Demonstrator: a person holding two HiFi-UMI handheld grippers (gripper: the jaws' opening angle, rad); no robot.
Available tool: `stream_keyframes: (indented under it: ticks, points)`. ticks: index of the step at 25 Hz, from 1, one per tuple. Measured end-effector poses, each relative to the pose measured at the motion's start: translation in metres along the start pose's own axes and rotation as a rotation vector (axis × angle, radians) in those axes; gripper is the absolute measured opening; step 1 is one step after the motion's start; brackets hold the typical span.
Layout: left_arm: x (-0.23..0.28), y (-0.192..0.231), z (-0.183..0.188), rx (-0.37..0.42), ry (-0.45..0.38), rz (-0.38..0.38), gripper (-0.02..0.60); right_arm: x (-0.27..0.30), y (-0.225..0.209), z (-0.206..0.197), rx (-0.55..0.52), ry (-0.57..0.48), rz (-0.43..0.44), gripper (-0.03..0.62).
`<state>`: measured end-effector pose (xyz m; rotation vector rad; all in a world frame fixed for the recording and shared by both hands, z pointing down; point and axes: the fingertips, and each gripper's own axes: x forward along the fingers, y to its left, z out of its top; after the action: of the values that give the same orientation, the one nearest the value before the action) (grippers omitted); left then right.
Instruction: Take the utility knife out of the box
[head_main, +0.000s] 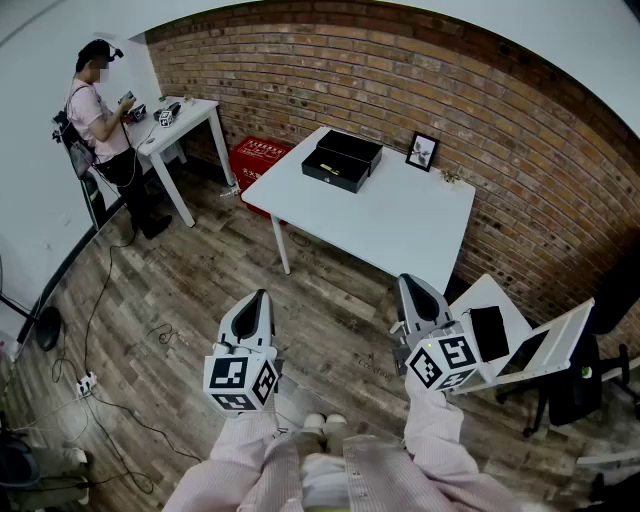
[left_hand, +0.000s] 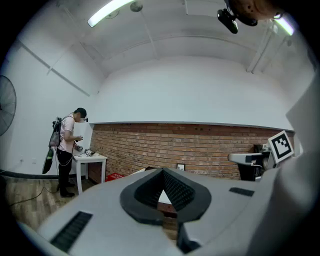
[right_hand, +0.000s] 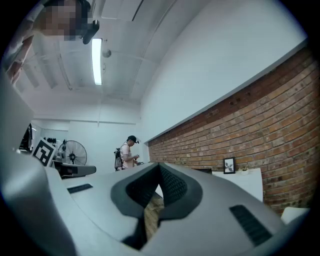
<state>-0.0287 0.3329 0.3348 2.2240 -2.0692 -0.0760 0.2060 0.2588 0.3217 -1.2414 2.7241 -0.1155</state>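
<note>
- The left gripper (head_main: 252, 312) is held level at the left, jaws closed together at the tips, with nothing gripped.
- The right gripper (head_main: 417, 300) is held almost level at the right, jaws likewise closed and empty.
- Both forearms, in pink sleeves (head_main: 238, 455), are extended forward, apart.

No words or numbers can be read anywhere. The red crate (head_main: 262, 158) on the floor by the brick wall (head_main: 300, 70) carries white lettering, too small to make out.
</note>
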Motion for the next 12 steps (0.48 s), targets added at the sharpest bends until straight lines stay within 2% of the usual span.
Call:
stream_keyframes:
  ticks: [12]
  points:
    - [0.009,-0.015,-0.004,0.002,0.004,0.014,-0.008,-0.003,-0.019,0.004,0.043,-0.037,0.036,0.003]
